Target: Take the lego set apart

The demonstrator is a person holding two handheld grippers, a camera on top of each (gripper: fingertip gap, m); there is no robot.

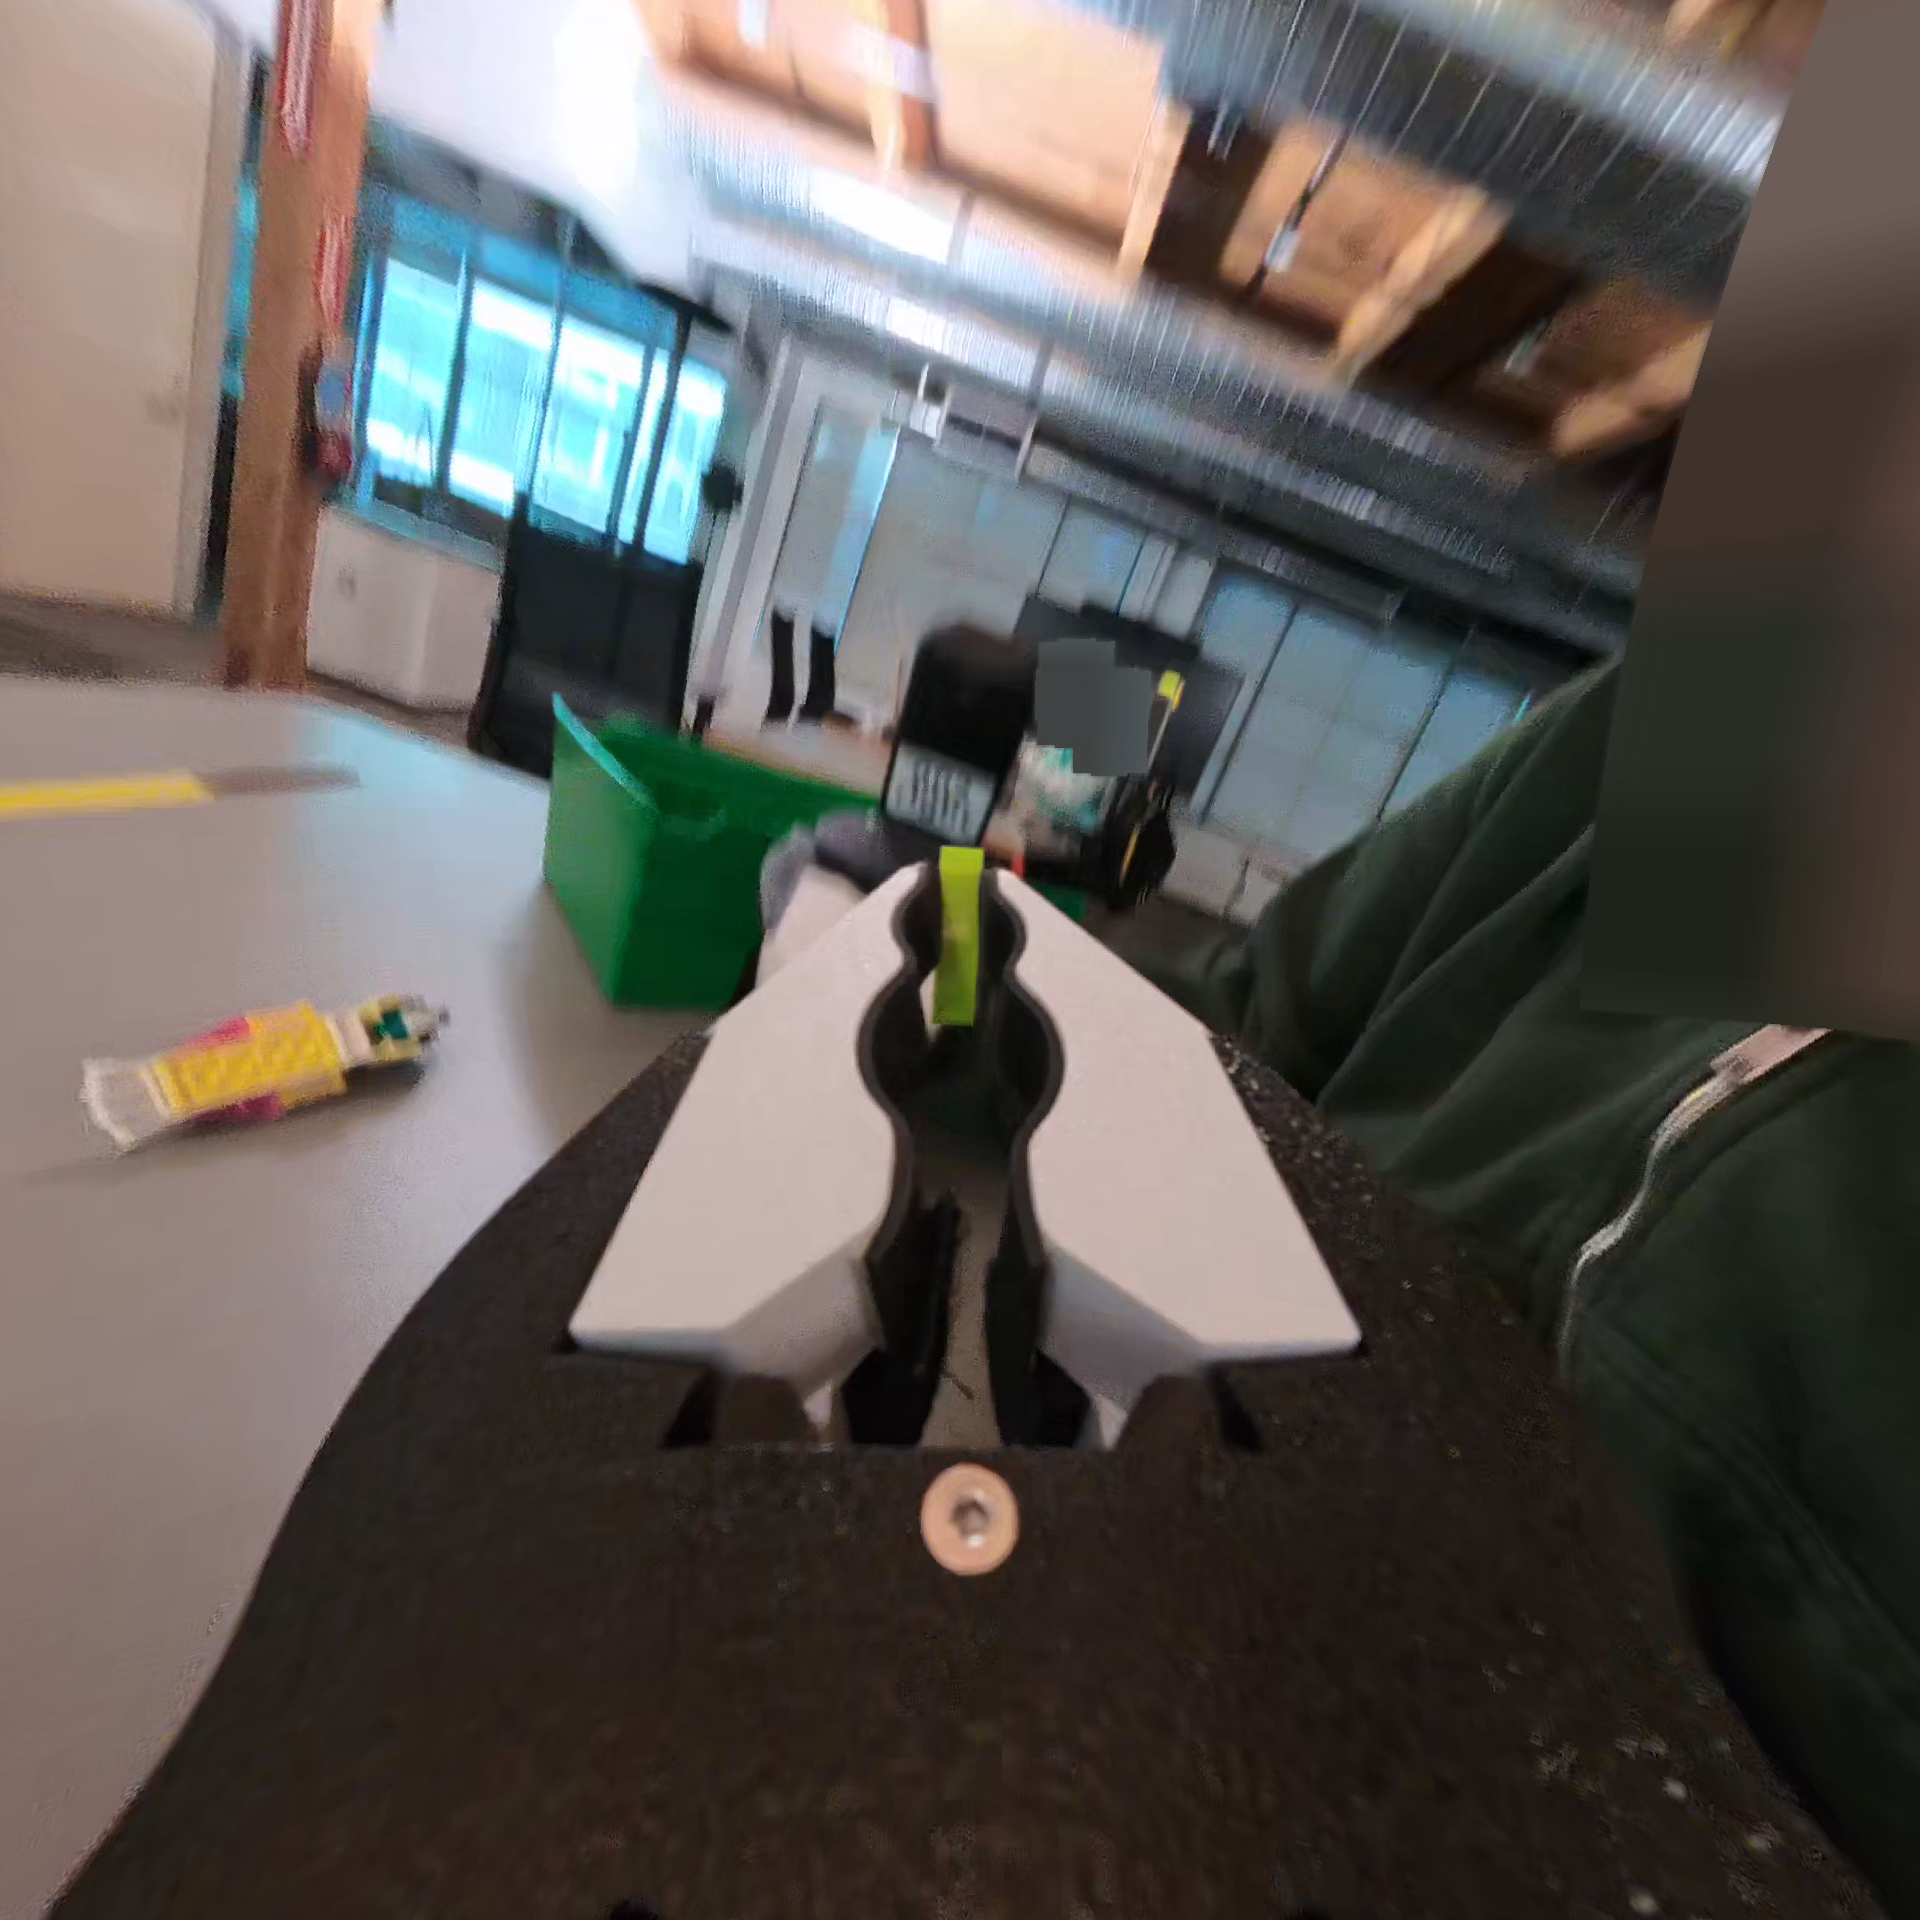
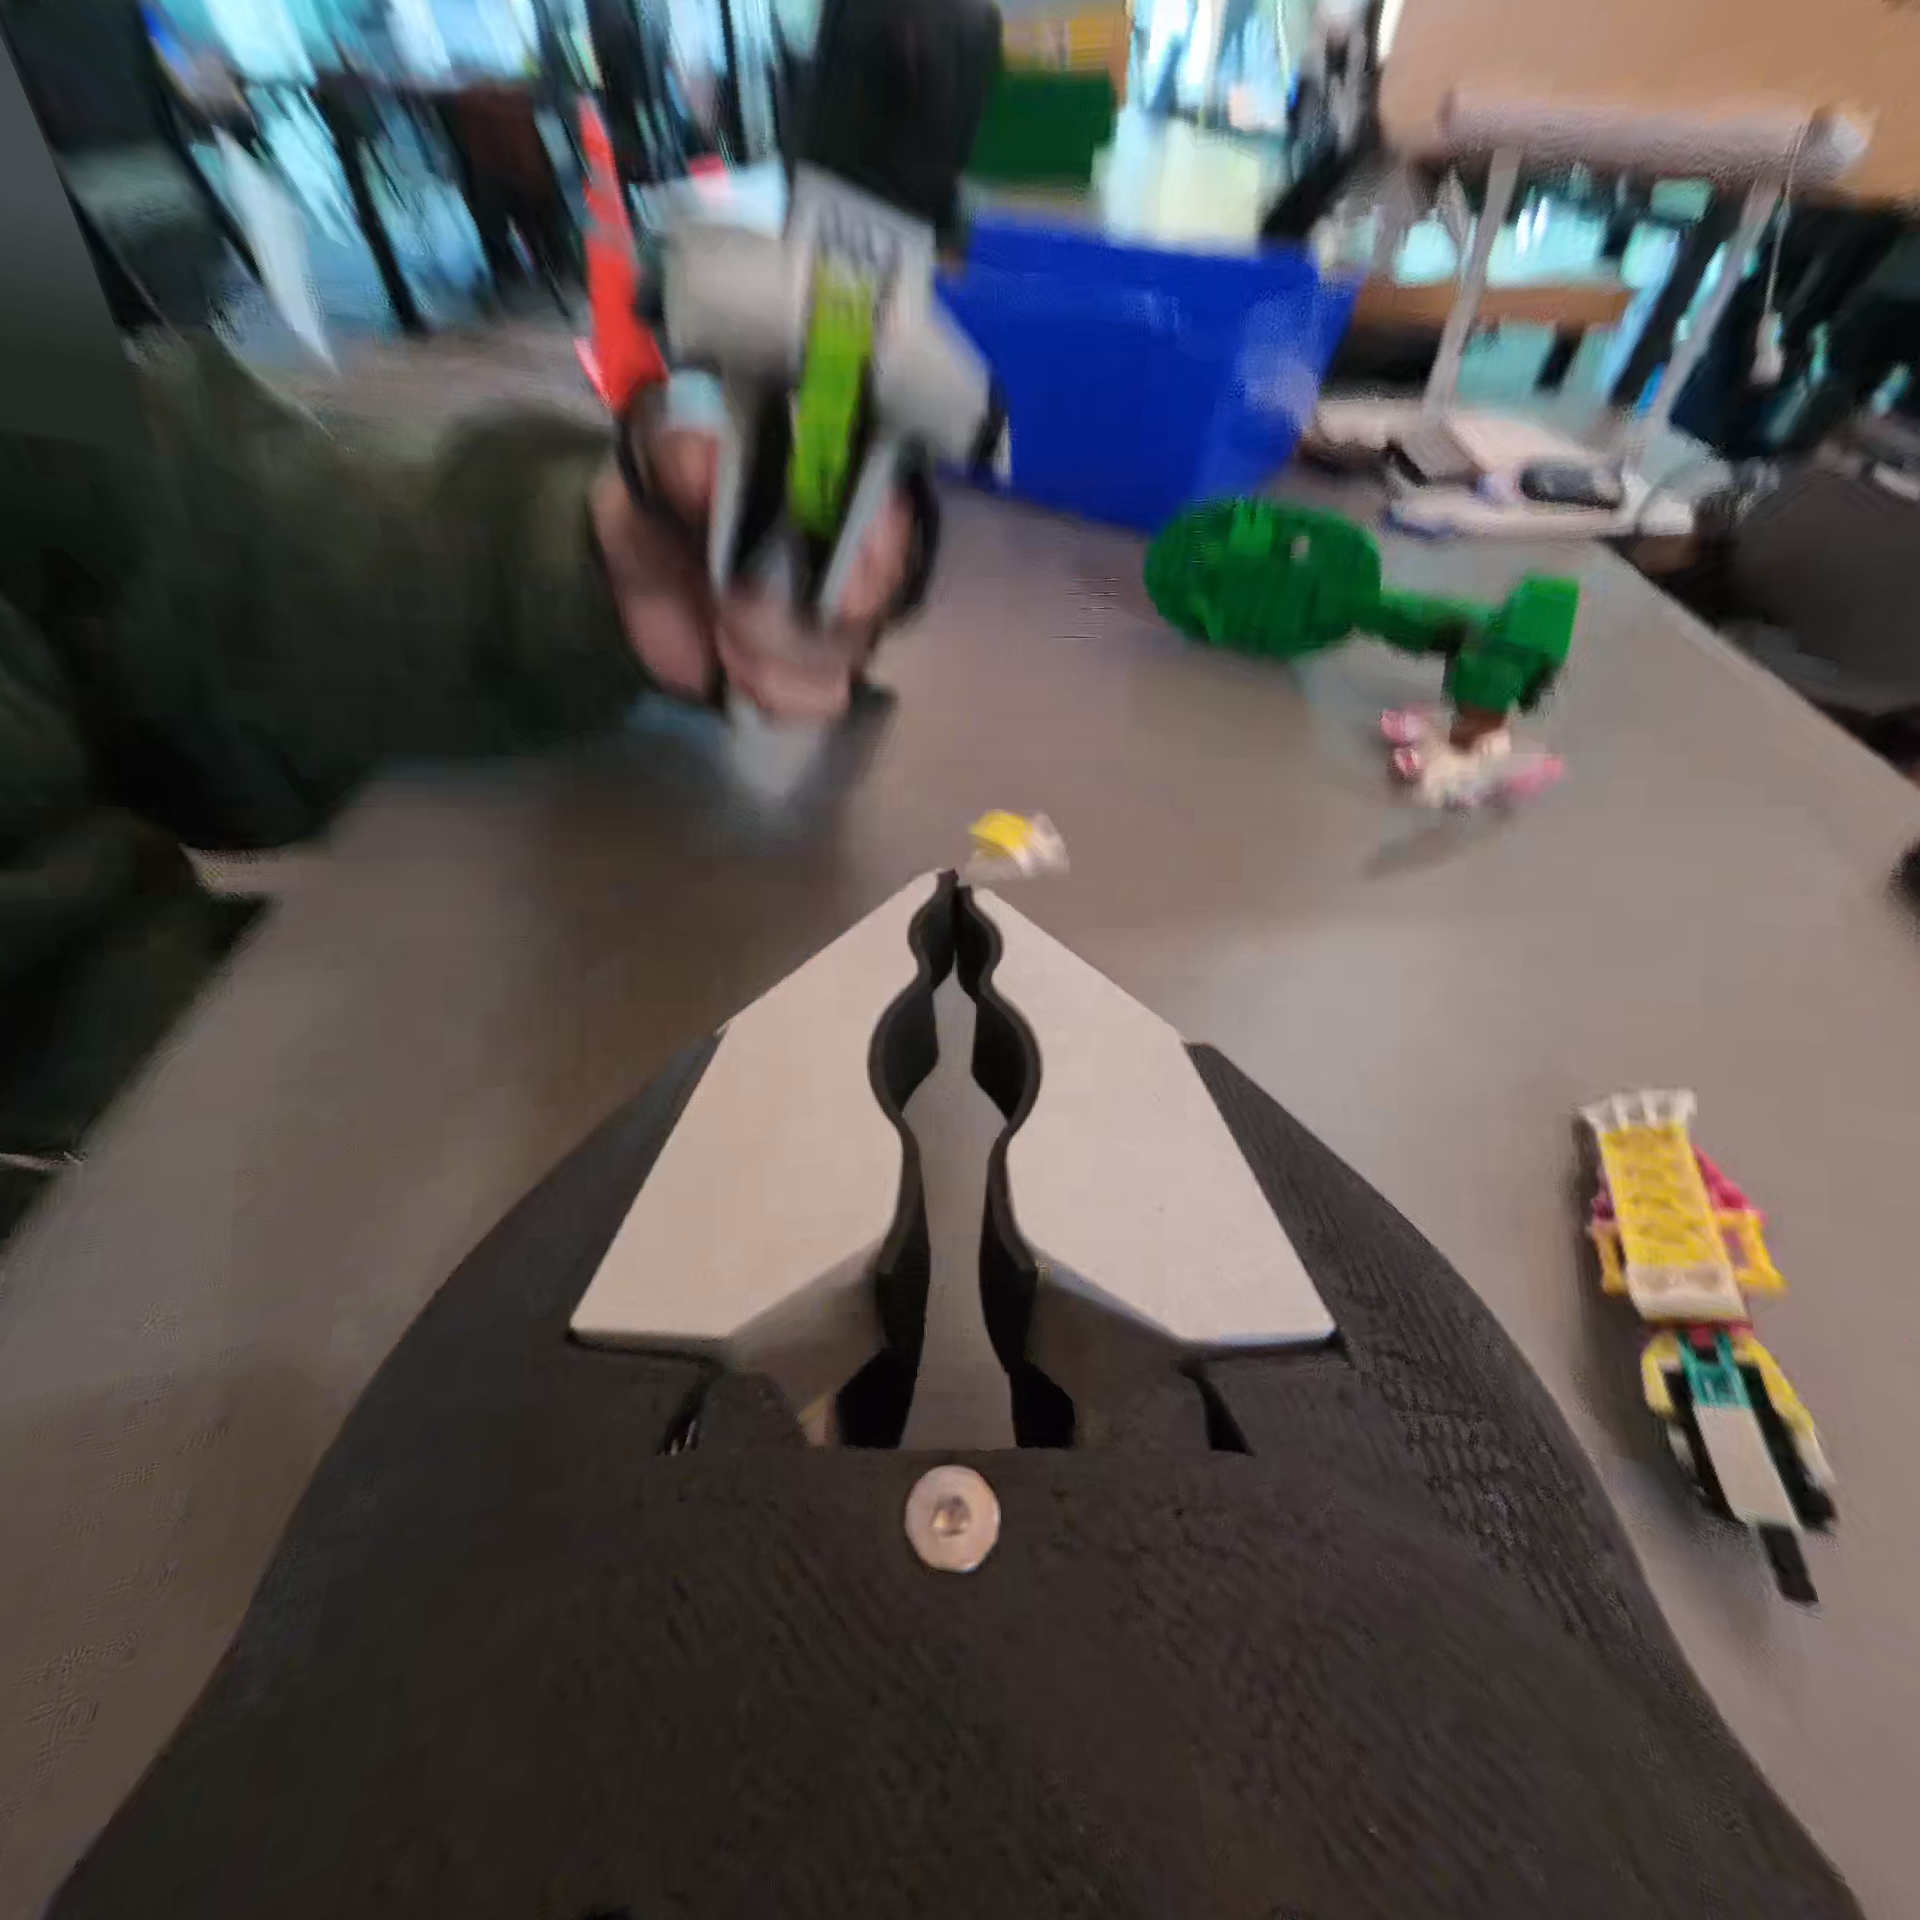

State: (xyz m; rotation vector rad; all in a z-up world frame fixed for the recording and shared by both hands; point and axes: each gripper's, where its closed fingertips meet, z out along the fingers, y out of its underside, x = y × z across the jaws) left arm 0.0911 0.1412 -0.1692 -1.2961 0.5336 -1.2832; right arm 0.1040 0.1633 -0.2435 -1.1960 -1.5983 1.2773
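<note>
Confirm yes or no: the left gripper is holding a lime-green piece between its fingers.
Yes: in the left wrist view the left gripper is closed on a thin lime-green piece that stands upright between its fingertips.

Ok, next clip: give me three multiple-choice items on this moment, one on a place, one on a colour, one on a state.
1. Where is the yellow-and-pink lego build?
A. on the table, right of the right gripper
B. between the right gripper's fingers
C. on the floor

2. What colour is the lego piece in the left gripper?
A. red
B. lime green
C. blue

3. The right gripper is:
A. wide open
B. shut on a brick
C. shut, empty

Answers:
1. A: it lies flat on the table beside that gripper.
2. B: a lime green strip sits pinched between the fingers.
3. C: its fingers meet at the tips with nothing between them.
</note>
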